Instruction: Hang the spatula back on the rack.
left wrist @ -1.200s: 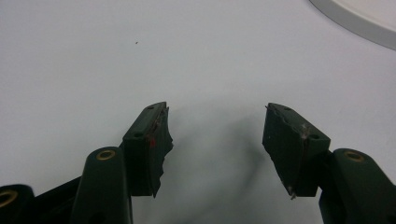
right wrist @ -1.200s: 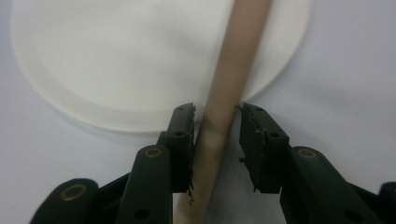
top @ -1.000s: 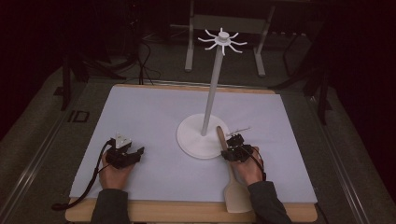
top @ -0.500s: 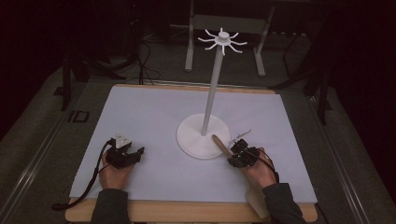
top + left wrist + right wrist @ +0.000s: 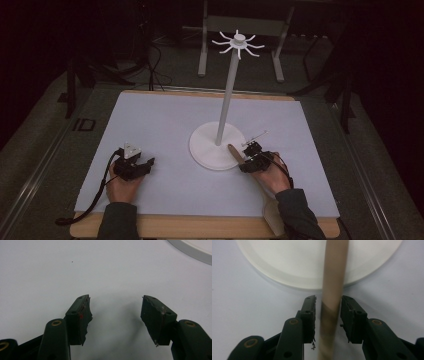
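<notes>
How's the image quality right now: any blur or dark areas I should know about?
Right gripper view: the wooden handle between the jaws is blurred, the stand's base softly focused. Left gripper view: sharp, with a faint shadow on the white mat. High view: mat evenly lit, the surroundings nearly black.

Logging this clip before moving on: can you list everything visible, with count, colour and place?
Wooden handle: 1, tan, between the right gripper's jaws, its far end over the stand's base.
Stand: 1, white, round base, tall pole, hooked top, table centre.
Mat: 1, pale blue-white, covering the table.
Table: 1, wooden edge showing.
Left gripper: 1, black, open, over bare mat.
Right gripper: 1, black, around the handle.
Hands: 2, near edge.
</notes>
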`<state>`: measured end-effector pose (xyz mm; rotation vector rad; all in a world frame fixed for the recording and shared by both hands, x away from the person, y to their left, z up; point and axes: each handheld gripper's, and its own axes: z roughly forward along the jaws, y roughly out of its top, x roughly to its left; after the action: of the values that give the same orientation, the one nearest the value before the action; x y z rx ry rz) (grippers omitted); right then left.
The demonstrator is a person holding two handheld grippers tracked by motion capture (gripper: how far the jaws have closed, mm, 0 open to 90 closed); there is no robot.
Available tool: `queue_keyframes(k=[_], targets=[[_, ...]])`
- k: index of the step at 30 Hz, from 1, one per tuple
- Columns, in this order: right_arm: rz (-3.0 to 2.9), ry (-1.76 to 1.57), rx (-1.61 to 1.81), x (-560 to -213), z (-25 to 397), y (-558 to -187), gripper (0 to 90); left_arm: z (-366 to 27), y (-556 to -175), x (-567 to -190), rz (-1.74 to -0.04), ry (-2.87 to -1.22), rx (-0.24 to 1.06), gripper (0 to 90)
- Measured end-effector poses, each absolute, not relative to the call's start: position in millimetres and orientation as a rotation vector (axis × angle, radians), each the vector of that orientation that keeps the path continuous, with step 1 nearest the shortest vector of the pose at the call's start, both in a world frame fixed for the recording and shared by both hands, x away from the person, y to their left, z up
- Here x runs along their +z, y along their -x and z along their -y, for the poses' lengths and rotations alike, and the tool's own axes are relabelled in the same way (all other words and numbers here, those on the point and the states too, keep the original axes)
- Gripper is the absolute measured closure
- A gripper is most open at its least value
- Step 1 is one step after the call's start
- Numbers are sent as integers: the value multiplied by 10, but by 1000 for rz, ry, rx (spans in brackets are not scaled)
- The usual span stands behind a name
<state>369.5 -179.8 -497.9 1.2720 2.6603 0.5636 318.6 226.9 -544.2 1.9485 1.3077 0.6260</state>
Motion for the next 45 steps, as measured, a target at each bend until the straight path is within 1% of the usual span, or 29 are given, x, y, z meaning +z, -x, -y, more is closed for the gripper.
queue_keyframes(k=[3,5,13,18,45], targets=[[-2666,-1268,485,-5040,1723,-3714,673,-2270,-3191,-5444,-1313,-1948,621,408],[-2656,-1259,467,-5036,1708,-3726,708,-2269,-3189,-5444,-1311,-1949,625,408],[-2674,-1262,447,-5027,1703,-3755,728,-2267,-3186,-5443,-1309,-1950,628,408],[-2669,-1274,500,-5002,1720,-3730,735,-2267,-3186,-5443,-1308,-1950,629,408],[-2404,-1171,893,-4372,2092,-3494,737,-2264,-3174,-5439,-1307,-1942,645,407]])
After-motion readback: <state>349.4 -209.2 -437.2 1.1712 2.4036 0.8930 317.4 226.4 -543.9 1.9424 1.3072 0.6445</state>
